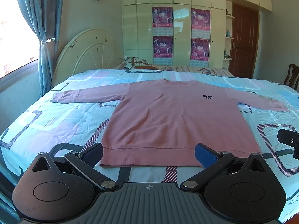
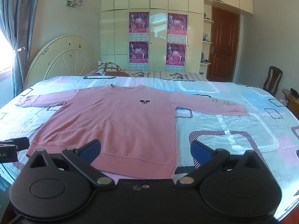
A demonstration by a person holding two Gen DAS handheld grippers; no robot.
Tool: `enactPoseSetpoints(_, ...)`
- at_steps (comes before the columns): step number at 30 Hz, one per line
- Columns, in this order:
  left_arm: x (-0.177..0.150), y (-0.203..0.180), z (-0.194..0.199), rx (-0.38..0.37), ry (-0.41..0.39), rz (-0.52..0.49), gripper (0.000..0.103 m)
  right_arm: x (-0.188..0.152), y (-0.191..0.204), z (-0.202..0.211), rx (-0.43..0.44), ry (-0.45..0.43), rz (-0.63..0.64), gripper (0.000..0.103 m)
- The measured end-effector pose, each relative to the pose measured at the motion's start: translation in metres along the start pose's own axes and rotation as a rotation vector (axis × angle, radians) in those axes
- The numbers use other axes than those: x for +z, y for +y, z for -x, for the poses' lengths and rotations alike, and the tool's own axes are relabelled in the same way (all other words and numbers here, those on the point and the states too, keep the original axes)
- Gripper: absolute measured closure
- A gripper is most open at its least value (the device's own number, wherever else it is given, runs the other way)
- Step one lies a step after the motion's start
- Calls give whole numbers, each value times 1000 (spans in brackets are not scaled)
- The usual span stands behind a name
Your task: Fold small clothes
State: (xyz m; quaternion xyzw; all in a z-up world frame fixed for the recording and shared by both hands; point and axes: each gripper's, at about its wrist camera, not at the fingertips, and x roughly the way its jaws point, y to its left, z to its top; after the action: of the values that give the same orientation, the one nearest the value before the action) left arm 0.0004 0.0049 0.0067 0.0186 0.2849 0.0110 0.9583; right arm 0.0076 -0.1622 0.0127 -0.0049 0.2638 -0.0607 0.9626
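Observation:
A pink long-sleeved sweater [image 1: 168, 115] lies flat and face up on the bed, both sleeves spread out sideways, a small dark logo on the chest. It also shows in the right wrist view [image 2: 112, 123]. My left gripper [image 1: 148, 154] is open and empty, just above the hem at its left half. My right gripper [image 2: 144, 150] is open and empty over the hem's right corner. Each gripper shows at the edge of the other's view.
The bed [image 1: 46, 123] has a blue, pink and white patterned cover. A cream headboard [image 1: 87, 54] and a pillow [image 1: 135, 62] are at the far left. A wardrobe [image 1: 173, 28] and a brown door [image 1: 244, 39] stand behind. A chair [image 2: 272, 82] is at the right.

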Motion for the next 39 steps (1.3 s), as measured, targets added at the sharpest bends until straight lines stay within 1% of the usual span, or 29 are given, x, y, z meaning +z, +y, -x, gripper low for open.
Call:
enactPoseSetpoints(12,3,-10,-4,-7,8,-11,0,-1,-6,-3,-6,1,-4,1)
enactPoseSetpoints(14,4,-10,-7,-18,4,6,0,2,-9,-7,-14,0,-11,1)
enactPoseSetpoints(17,8,-7,-18,-30,14,56,0,7,-14,-15,-29,-2,-20,1)
enactPoseSetpoints(20,15,-7,-33,-63,15,66,0,13,-19,-28,-50,2,-27,1)
enactPoseSetpoints(25,36,-13,-62,-86,-19,65,0,24,-24,-52,-86,8,-41,1)
enactPoseSetpoints(29,56,-17,-94,-150,1,75,0,36,-26,-72,-123,7,-54,1)
enactPoseSetpoints(30,61,-19,-101,-155,-2,73,0,39,-26,-77,-132,6,-59,1)
enactPoseSetpoints(35,89,-31,-134,-217,-5,0,0,58,-32,-103,-196,0,-99,1)
enactPoseSetpoints(38,106,-30,-149,-237,-17,-23,0,69,-37,-120,-237,-1,-126,1)
enactPoseSetpoints(39,112,-29,-155,-233,-23,-25,0,72,-37,-124,-249,-1,-130,1)
